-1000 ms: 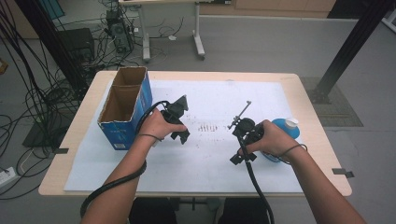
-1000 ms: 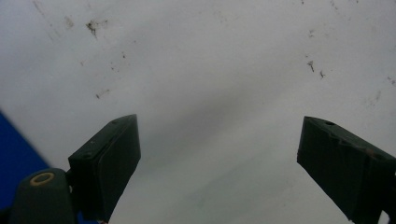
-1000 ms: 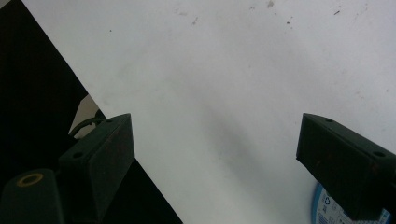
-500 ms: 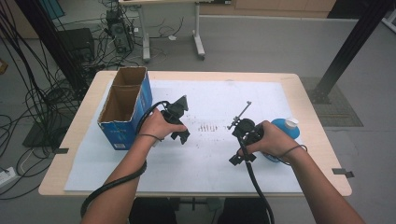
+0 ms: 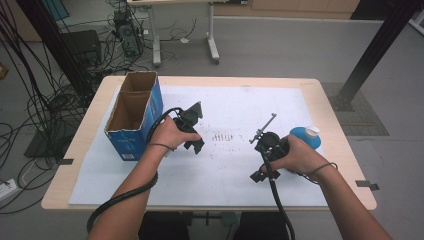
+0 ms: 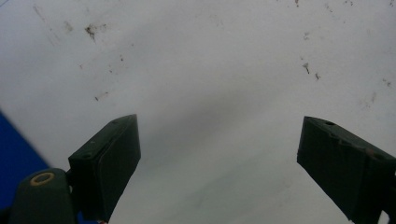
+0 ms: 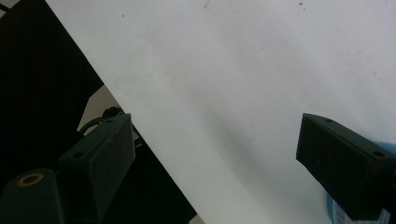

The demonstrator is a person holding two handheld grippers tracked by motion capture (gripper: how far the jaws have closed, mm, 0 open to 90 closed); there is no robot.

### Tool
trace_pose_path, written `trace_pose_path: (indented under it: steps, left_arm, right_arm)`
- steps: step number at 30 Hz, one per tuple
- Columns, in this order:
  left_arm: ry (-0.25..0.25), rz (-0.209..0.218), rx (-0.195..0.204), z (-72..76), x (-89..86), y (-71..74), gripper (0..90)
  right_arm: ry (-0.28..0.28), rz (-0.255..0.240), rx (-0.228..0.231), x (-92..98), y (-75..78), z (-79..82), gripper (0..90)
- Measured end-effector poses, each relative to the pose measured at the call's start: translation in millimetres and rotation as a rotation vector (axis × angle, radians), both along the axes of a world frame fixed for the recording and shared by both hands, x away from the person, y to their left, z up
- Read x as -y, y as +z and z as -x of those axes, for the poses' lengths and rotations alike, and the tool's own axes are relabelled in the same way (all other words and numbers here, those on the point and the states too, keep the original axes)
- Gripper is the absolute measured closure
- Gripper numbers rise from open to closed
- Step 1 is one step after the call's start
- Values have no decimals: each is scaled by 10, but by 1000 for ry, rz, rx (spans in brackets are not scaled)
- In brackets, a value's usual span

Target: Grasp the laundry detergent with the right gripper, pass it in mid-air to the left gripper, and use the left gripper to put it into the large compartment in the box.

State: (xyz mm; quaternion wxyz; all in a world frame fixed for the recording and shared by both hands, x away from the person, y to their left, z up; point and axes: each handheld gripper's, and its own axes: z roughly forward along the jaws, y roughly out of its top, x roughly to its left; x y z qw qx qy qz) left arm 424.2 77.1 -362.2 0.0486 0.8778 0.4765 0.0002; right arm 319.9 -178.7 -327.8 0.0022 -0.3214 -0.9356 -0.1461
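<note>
My left gripper (image 5: 194, 142) is held over the white sheet (image 5: 235, 105) just right of a blue cardboard box (image 5: 131, 117). In the left gripper view its jaws (image 6: 217, 140) stand wide open above bare, speckled sheet with nothing between them. My right gripper (image 5: 260, 172) hovers over the right half of the sheet, beside a blue round container with a white cap (image 5: 305, 135). In the right gripper view its jaws (image 7: 215, 140) are also open and empty, with white sheet (image 7: 243, 84) under them.
The open-topped box has two compartments and stands at the table's left. A patch of dark specks (image 5: 222, 136) marks the sheet between the hands. The right gripper view catches the sheet's edge and dark floor (image 7: 42, 93). Cables trail from both grippers.
</note>
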Motion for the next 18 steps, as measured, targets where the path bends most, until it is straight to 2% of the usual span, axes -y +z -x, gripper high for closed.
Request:
trace_pose_path:
  steps: [18]
  left_arm:
    - [-2, 5, 6, 22, -11, 26, 137]
  right_arm:
    - [-45, -4, -25, 299, -154, 214, 112]
